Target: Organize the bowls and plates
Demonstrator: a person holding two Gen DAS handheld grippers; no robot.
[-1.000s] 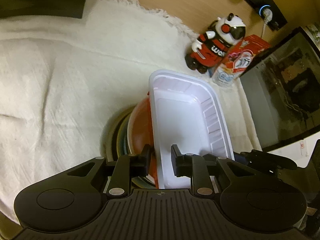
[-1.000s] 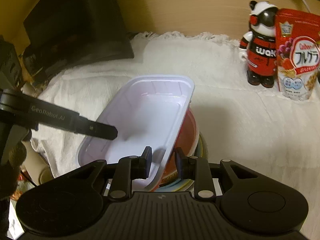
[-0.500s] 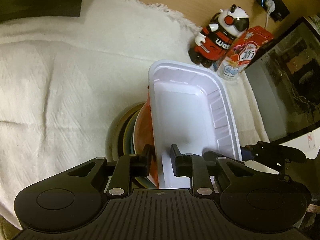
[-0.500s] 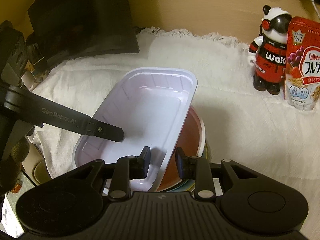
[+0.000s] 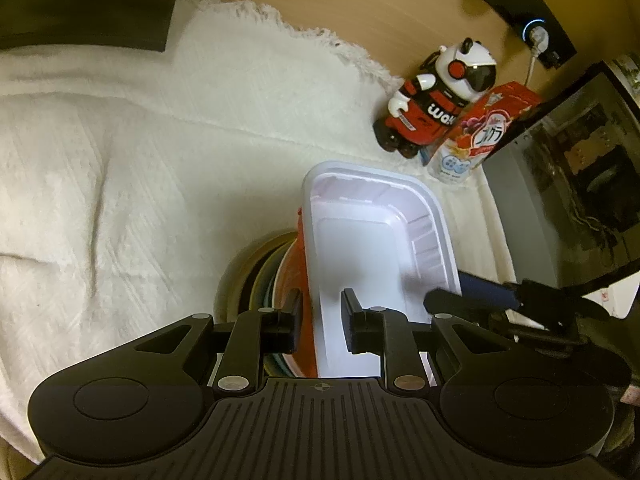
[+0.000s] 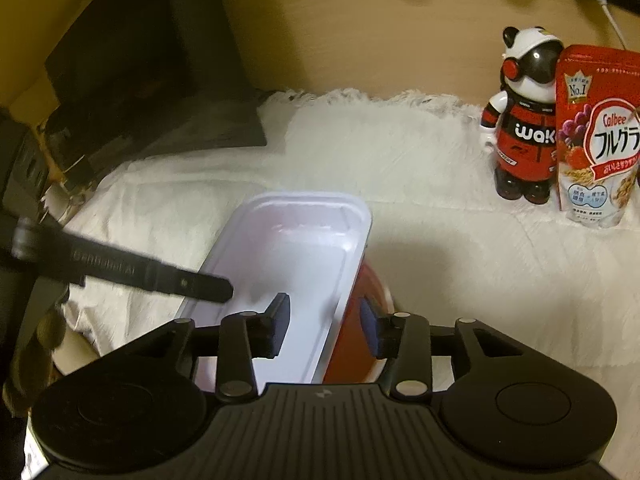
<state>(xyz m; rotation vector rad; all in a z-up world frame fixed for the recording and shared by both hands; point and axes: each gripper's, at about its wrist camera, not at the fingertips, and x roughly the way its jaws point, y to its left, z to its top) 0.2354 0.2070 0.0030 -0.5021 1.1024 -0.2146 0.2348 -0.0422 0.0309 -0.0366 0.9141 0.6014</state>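
Note:
A white rectangular plastic tray (image 5: 368, 248) (image 6: 296, 248) rests tilted in a red bowl (image 5: 298, 264) (image 6: 370, 292), which tops a stack of plates (image 5: 256, 272). My left gripper (image 5: 322, 320) is shut on the tray's near left wall, one finger inside and one outside against the bowl. My right gripper (image 6: 324, 322) straddles the tray's opposite wall. Its jaws are opening, and both pads stand off the wall. Each gripper's dark finger shows in the other's view, reaching into the tray.
A white cloth (image 5: 120, 180) covers the table. At the back right stand a panda figure (image 5: 436, 100) (image 6: 524, 120) and a red cereal bag (image 5: 476, 140) (image 6: 596, 140). A dark box (image 6: 140, 80) sits back left, and a dark screen (image 5: 580, 180) far right.
My right gripper's jaws have parted and let go of the tray's wall. The left gripper keeps the same grip. The tray and stack stay put.

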